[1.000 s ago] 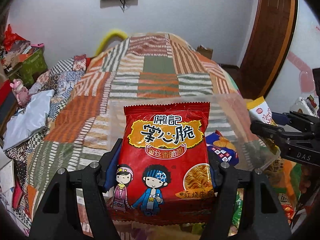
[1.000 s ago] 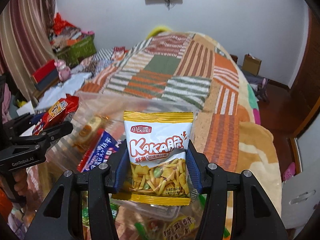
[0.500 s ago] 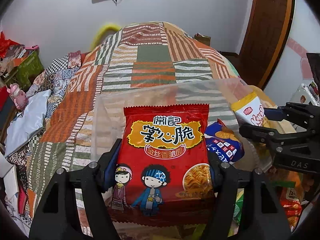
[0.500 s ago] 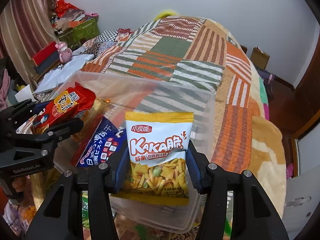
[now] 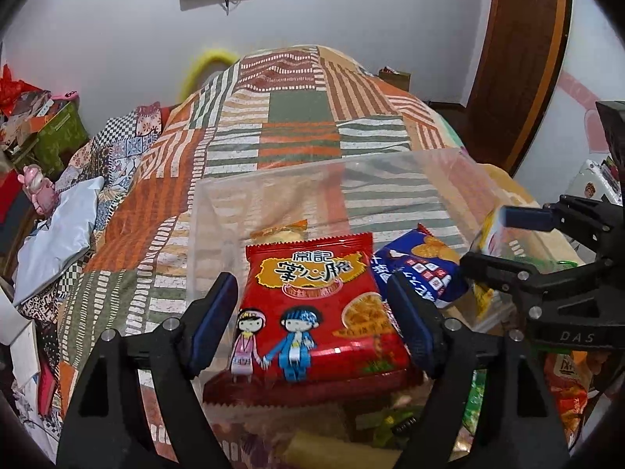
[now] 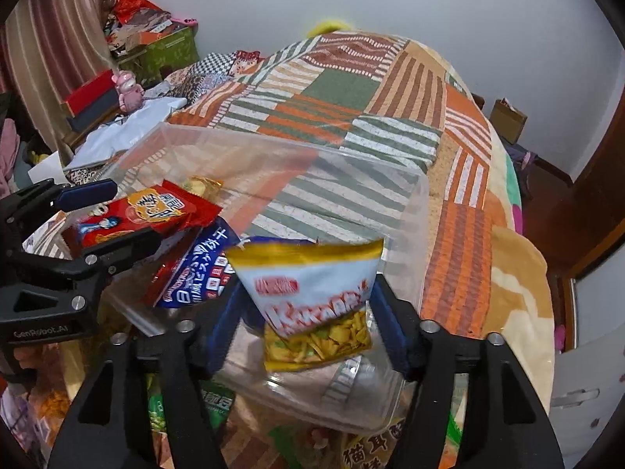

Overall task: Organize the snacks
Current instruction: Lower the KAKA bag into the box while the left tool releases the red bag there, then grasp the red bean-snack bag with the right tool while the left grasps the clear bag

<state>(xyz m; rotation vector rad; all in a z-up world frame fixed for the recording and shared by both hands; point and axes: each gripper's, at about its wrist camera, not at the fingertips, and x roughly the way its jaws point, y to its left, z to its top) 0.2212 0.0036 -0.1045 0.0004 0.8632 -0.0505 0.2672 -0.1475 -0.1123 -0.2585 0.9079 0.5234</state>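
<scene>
The yellow-white packet [image 6: 312, 305] between the right fingers [image 6: 224, 320] is motion-blurred, its lettering smeared, while below both pairs of fingers the loose snacks [image 6: 363, 453] are cut off by the frame edge.

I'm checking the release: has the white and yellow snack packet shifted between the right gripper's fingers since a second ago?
Yes. The white and yellow packet has tilted and slipped down toward the clear bin, as the right gripper jaws have just been opening.

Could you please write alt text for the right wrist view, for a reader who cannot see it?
The right gripper has just opened, and a tilted, blurred white-and-yellow snack bag sits loose between its jaws over a clear plastic bin on a patchwork bed. At left, the left gripper straddles a red snack bag.
</scene>
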